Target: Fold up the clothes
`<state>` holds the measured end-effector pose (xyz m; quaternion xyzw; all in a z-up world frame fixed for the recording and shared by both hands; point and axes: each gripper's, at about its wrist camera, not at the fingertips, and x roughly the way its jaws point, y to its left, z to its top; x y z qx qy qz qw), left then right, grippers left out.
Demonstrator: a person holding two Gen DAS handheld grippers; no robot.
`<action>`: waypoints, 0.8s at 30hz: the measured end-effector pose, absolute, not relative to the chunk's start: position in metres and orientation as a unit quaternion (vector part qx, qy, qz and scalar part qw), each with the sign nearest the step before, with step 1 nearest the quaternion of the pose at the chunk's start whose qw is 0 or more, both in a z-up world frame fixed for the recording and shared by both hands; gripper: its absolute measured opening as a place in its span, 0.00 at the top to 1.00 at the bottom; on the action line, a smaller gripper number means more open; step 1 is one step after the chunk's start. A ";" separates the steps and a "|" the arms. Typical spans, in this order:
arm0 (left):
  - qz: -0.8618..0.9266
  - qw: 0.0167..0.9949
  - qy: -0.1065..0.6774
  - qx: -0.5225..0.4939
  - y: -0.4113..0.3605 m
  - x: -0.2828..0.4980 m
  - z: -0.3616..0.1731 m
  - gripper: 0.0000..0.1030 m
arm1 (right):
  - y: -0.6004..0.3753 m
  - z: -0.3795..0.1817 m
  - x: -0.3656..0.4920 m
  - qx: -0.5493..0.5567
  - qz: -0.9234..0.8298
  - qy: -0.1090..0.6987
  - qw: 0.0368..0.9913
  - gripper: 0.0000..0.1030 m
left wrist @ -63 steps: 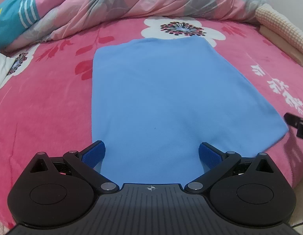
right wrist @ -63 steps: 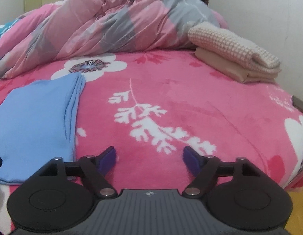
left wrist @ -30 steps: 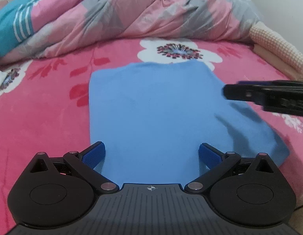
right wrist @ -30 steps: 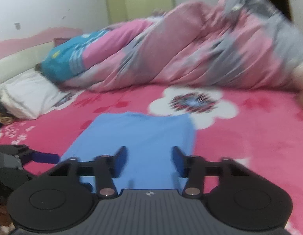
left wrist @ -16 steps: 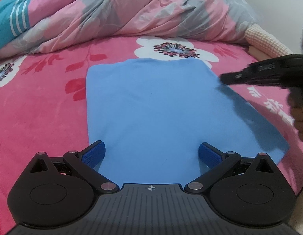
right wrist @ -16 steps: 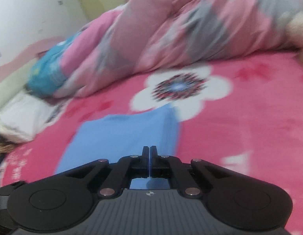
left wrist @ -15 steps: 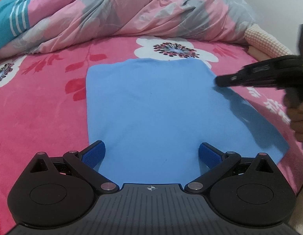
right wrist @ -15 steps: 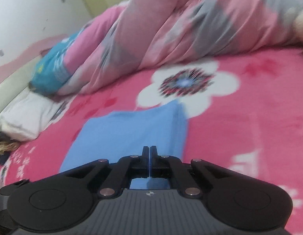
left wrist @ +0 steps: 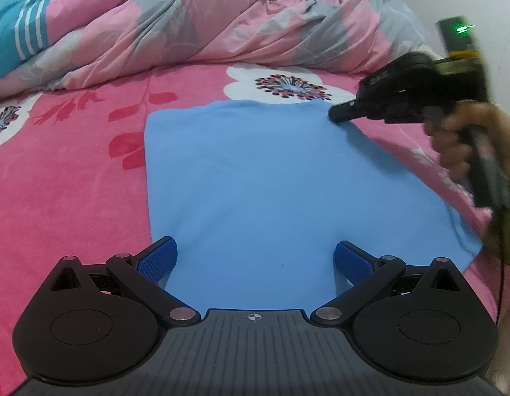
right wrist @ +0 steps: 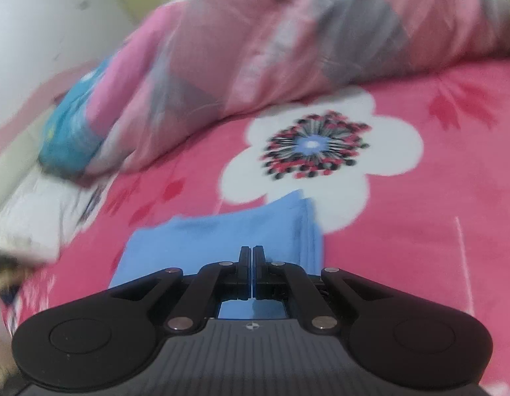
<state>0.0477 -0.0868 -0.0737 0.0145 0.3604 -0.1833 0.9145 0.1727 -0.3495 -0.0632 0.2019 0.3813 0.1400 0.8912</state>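
A light blue garment, folded into a flat rectangle, lies on the pink flowered bedspread. My left gripper is open over the garment's near edge, one blue pad at each side. My right gripper is shut, its fingers pressed together with no cloth seen between them. In the left wrist view the right gripper has its tip at the garment's far right corner, held by a hand. The right wrist view is blurred and shows the blue garment just beyond the fingertips.
A rumpled pink and grey quilt is piled along the far side of the bed, with teal striped fabric at the far left. A white pillow lies at the left in the right wrist view. A white wall is behind.
My right gripper swung from the bed's right side over to the garment's far right corner and went from open to shut. The left gripper stayed open at the near edge.
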 end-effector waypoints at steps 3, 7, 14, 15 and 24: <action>-0.186 0.914 0.361 0.013 -0.086 0.048 -0.074 0.00 | -0.372 -0.063 0.175 0.240 0.082 0.367 0.895 1.00; -0.191 0.913 0.360 0.012 -0.083 0.048 -0.075 0.00 | -0.371 -0.055 0.162 0.255 0.134 0.353 0.890 1.00; -0.180 0.913 0.365 0.014 -0.083 0.047 -0.072 0.00 | -0.380 -0.061 0.165 0.243 0.054 0.360 0.899 1.00; -0.178 0.913 0.367 0.012 -0.082 0.047 -0.072 0.00 | -0.385 -0.053 0.156 0.234 0.048 0.348 0.907 1.00; -0.171 0.909 0.379 0.007 -0.078 0.041 -0.067 0.00 | -0.365 -0.063 0.063 0.244 0.196 0.401 0.861 0.99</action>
